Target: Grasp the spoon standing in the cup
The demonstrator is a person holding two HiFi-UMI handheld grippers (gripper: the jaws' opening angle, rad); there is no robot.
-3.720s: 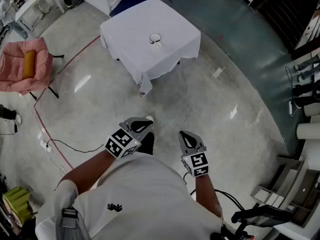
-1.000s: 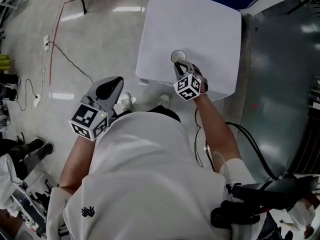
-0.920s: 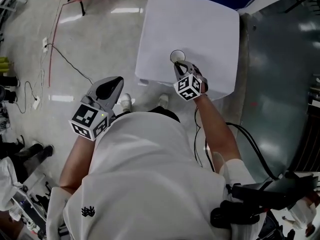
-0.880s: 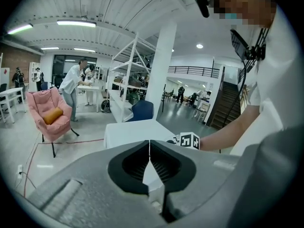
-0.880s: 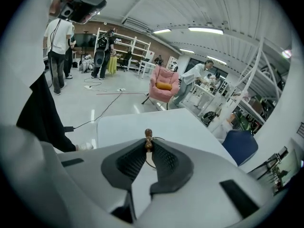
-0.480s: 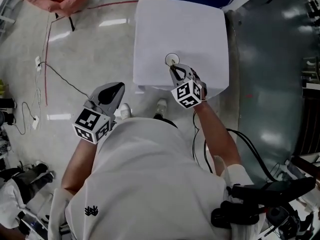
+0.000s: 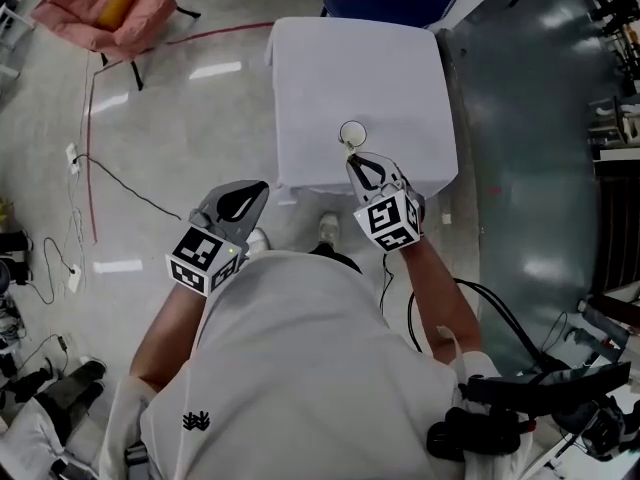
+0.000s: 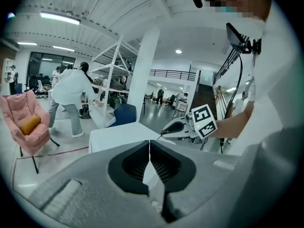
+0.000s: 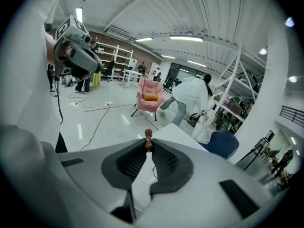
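The right gripper (image 9: pixel 148 151) is pinching the spoon (image 9: pixel 148 135) by its brown tip, near the cup (image 7: pixel 352 133), so the grasp is looking complete; the left gripper (image 8: pixel 150 160) is hanging closed, empty.

Head view steeply overhead, gripper views near-level, all sharing table (image 7: pixel 340 68)

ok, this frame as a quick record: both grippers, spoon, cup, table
left gripper: jaws together, nothing between them; held over the floor, off the table's near corner
right gripper: jaws closed on the spoon
spoon: brown wooden end pinched at the jaw tips
cup: white, upright, just beyond the right gripper
table: square, white cloth
spoon clear of the cup: cannot tell
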